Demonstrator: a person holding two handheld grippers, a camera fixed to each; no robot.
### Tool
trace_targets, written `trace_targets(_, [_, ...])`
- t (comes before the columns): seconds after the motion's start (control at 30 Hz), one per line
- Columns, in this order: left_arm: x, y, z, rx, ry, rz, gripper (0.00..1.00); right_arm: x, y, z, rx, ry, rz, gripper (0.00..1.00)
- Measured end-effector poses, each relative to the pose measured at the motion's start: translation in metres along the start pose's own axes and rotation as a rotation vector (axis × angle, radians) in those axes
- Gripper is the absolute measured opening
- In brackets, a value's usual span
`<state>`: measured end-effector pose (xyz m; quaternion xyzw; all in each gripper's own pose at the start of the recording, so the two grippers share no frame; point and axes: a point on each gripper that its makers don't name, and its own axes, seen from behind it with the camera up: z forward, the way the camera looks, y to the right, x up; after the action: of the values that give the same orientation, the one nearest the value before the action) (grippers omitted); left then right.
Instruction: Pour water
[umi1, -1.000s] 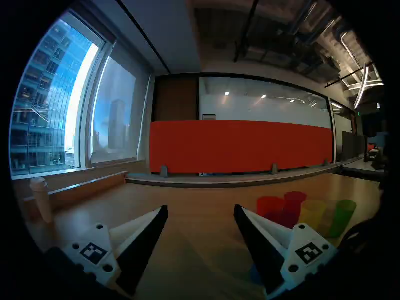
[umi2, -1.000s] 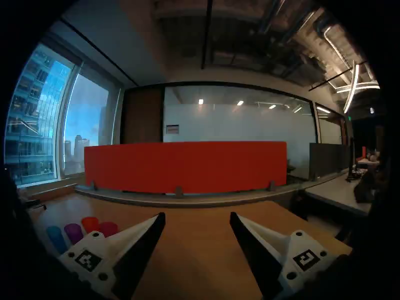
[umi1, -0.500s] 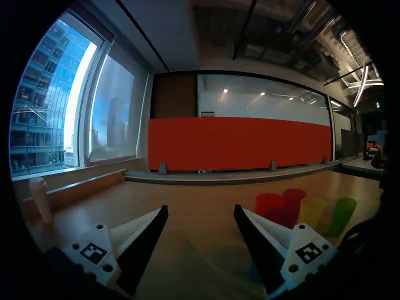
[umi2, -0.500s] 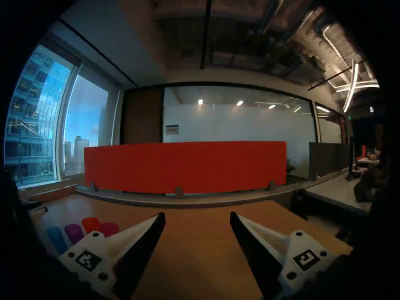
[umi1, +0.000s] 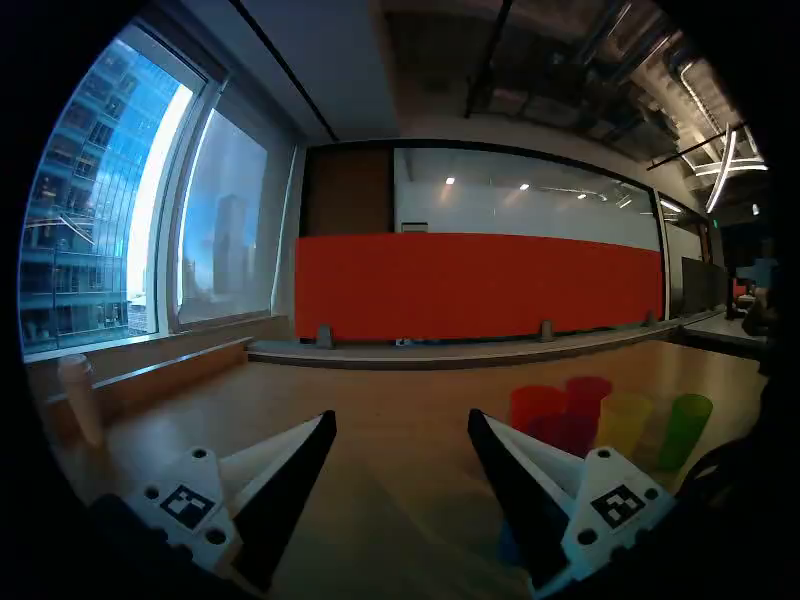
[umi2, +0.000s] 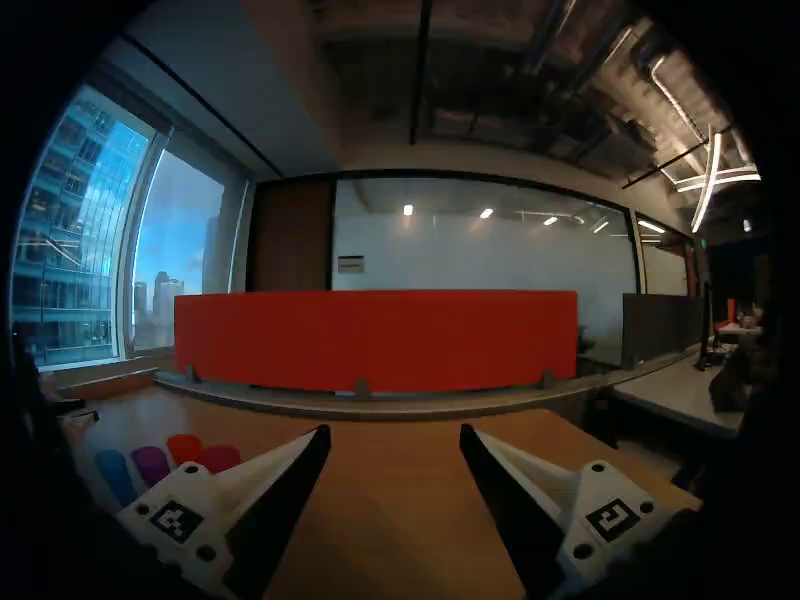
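In the left gripper view my left gripper (umi1: 400, 430) is open, low over the wooden table (umi1: 400, 410), with nothing between its fingers. To its right stand coloured plastic cups: an orange-red cup (umi1: 535, 405), a red cup (umi1: 588, 395), a yellow cup (umi1: 624, 423) and a green cup (umi1: 686, 430). In the right gripper view my right gripper (umi2: 395, 445) is open and empty above the same table (umi2: 400, 500). At its left stand a blue cup (umi2: 113, 474), a purple cup (umi2: 152, 464), an orange cup (umi2: 184, 447) and a magenta cup (umi2: 220, 457).
A red partition (umi1: 480, 285) runs along the table's far edge. Tall windows (umi1: 90, 240) line the left wall, with a pale lidded cup (umi1: 78, 395) on the sill side. Another desk (umi2: 680, 395) with dark objects lies to the right.
Both views have shifted only slightly; the right gripper view has tipped a little so the partition sits lower. The cups have not moved, and both grippers stay open.
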<state>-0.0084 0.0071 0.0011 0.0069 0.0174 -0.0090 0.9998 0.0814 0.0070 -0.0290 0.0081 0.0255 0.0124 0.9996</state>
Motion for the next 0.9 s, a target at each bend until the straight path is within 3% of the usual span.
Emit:
trace_targets(0.47, [0.0,-0.001,0.0,0.0,0.0,0.0,0.98,-0.006,-0.015,0.008,0.053,0.026,-0.047,1.0])
trace_targets(0.9, [0.0,-0.001,-0.001,0.0,0.0,0.0,0.98,-0.024,-0.013,0.016,0.037,0.046,-0.012,1.0])
